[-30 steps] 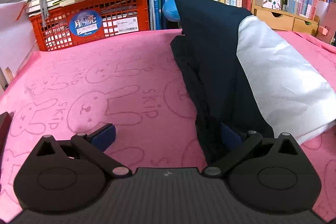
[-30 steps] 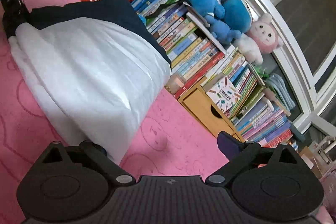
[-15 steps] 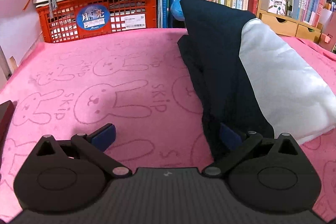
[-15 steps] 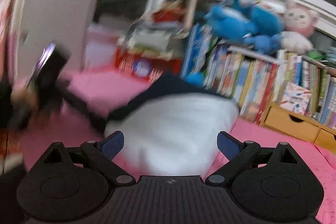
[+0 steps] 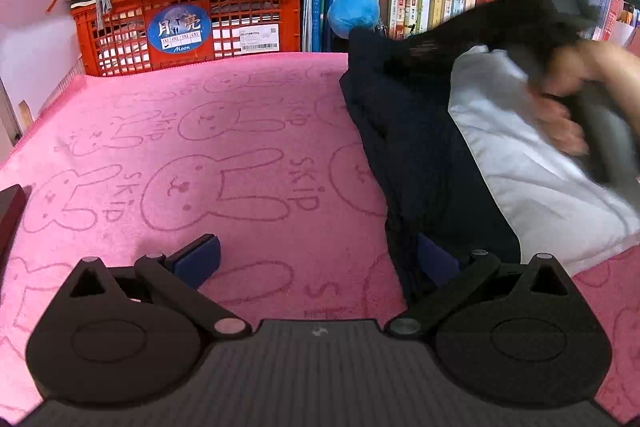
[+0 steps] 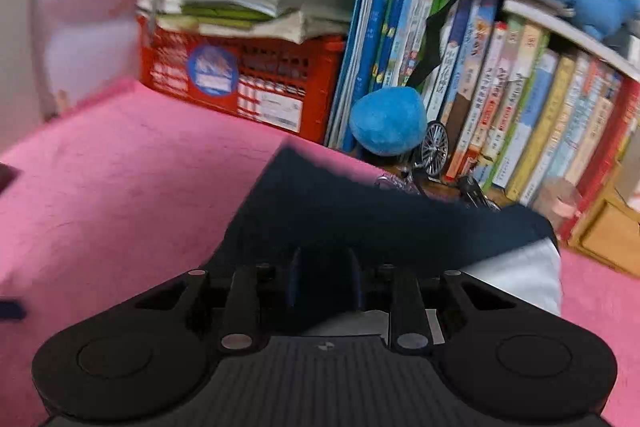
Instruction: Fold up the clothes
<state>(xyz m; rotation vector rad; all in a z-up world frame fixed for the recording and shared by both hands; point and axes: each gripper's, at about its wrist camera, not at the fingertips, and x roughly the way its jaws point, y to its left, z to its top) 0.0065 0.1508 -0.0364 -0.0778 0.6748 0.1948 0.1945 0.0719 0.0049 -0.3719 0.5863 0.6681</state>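
While the left gripper (image 5: 316,259) stood spread over the pink towel (image 5: 224,155), its view alone caught the person's hand (image 5: 568,95) above the navy-and-white garment (image 5: 424,155); the right gripper (image 6: 324,279) — jaws closing — showed navy cloth between its fingers.

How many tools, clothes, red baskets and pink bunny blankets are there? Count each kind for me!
Tools: 2 (left tool, open; right tool, its jaws closing with cloth between them)
Clothes: 1 (navy and white garment)
Red baskets: 1 (red basket)
Pink blankets: 1 (pink bunny blanket)
Total: 5
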